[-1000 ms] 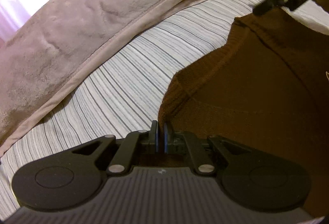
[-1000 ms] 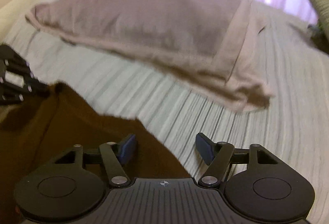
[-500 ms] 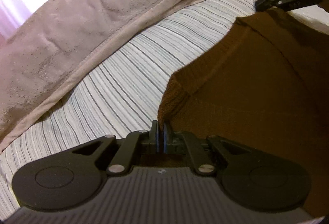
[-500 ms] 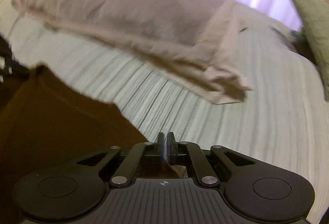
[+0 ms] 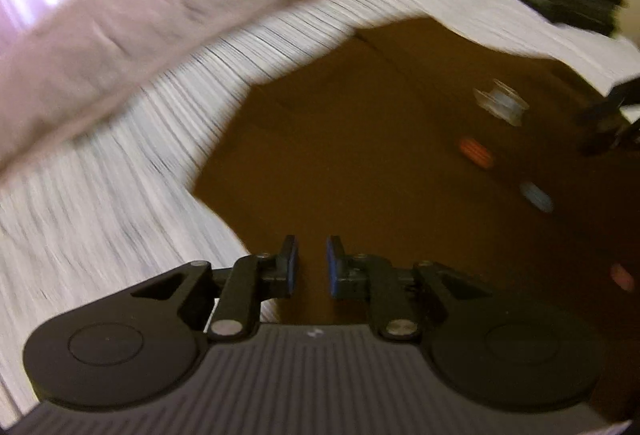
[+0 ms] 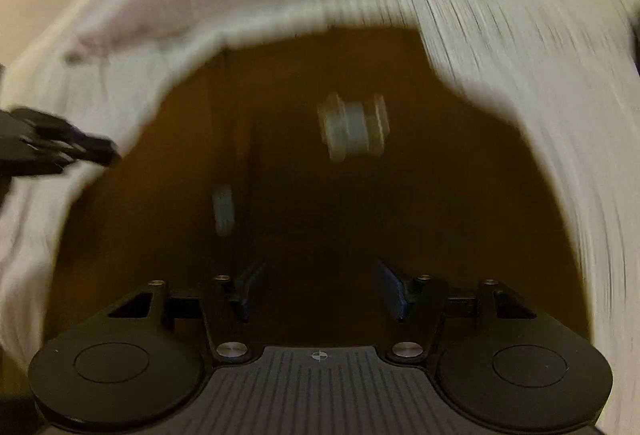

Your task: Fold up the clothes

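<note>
release step: left gripper (image 5: 308, 262) narrow, opening; right gripper (image 6: 320, 289) wide, opening; both empty over brown garment (image 5: 380, 163). next: regrasp edge.

no readable text, labels or numbers anywhere

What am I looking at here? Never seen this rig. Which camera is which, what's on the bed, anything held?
No robot: a person carries a handheld two-finger gripper in each hand, with a fisheye camera looking along its fingers. One picture is from the left gripper, the other from the right gripper. Both are blurred by motion. A brown garment with a pale printed patch lies on a striped sheet, near a beige pillow. Both grippers' jaws are opening, and neither holds anything.
</note>
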Tool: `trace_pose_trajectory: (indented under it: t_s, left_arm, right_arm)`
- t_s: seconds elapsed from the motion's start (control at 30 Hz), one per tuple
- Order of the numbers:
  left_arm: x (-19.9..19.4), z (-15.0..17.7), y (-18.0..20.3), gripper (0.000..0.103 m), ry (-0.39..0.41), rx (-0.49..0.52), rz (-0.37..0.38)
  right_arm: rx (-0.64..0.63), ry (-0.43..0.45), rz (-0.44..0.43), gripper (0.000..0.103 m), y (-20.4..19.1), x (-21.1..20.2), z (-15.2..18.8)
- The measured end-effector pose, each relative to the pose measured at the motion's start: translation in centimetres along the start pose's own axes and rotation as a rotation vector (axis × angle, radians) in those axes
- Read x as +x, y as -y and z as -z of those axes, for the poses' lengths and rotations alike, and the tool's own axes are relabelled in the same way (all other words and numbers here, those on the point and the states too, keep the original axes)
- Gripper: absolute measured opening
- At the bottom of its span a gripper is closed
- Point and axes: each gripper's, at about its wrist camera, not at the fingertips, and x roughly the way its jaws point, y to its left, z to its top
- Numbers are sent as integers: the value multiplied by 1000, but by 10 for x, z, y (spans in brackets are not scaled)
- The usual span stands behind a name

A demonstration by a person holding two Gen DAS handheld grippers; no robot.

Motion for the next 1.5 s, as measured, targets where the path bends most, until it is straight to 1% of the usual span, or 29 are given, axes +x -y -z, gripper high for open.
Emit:
trace_pose_trajectory:
  t_s: [0.03,0.07,0.1,0.17,0.27,0.3,0.4,0.43,0.5,0.6,0.67,0.73,0.8,0.83,0.87,0.9,0.93,1.0,1.13,1.2,1.27,1.3,1.33,1.4,1.47,1.5]
  left_arm:
    - [-2,17,12,12,-19,15,18]
    - [-2,33,23,12,-42,36,29]
    - [-2,48,32,13,-62,64,36]
    - [-6,75,46,13,-76,126,31]
    - [-15,107,53,13,-95,176,42]
    - [-19,115,53,13,-97,193,47]
    - [-36,137,52,13,-84,252,70]
    - [-44,143,49,13,-81,267,83]
    - [-62,152,46,16,-72,306,108]
    - [-89,163,42,22,-56,361,144]
    - [-108,169,40,24,-43,388,166]
    - [-122,176,40,25,-30,389,177]
    - [-133,179,44,25,-24,386,177]
    - [-137,180,45,25,-18,384,178]
    - [-141,180,48,26,-12,378,180]
    - [-145,181,51,28,-12,369,187]
    - [-149,182,54,29,-12,360,195]
    - [-159,184,62,35,-12,350,203]
    - [-174,193,83,41,-19,357,193]
    - [-181,197,94,51,-27,372,185]
    - [-190,200,104,58,-28,399,178]
    - [-195,201,109,63,-27,412,174]
    - [-199,201,110,66,-23,417,170]
    - [-205,199,111,77,-14,422,158]
    - [-210,196,110,83,-15,422,143]
    - [-212,194,109,83,-13,421,131]
  right_arm:
    - [19,-26,24,62,1,-2,21]
    - [22,-18,49,62,0,-8,36]
    - [23,-9,70,62,-3,-15,47]
    - [31,4,121,62,-11,-26,65]
    - [32,7,215,62,-29,-37,88]
    - [26,-3,267,62,-38,-39,96]
    - [75,-42,391,65,-68,-46,113]
    - [110,-43,407,65,-76,-52,119]
    - [180,-11,398,65,-100,-66,131]
    - [243,17,380,65,-146,-85,147]
    - [255,19,362,65,-174,-93,157]
    - [251,11,350,65,-198,-98,166]
    - [266,9,351,66,-212,-103,174]
    - [279,10,351,72,-216,-108,180]
    - [293,17,353,82,-217,-112,184]
    - [306,23,354,84,-218,-117,188]
    - [318,29,354,84,-219,-121,193]
    - [330,25,339,84,-217,-127,201]
    - [307,39,321,84,-223,-143,217]
    - [298,48,320,84,-227,-151,225]
    - [301,56,320,84,-230,-160,233]
    - [314,64,315,84,-230,-165,236]
    - [326,73,311,84,-230,-170,239]
    - [342,93,312,84,-230,-178,241]
    - [348,114,309,84,-231,-186,241]
    - [346,122,305,84,-231,-189,240]
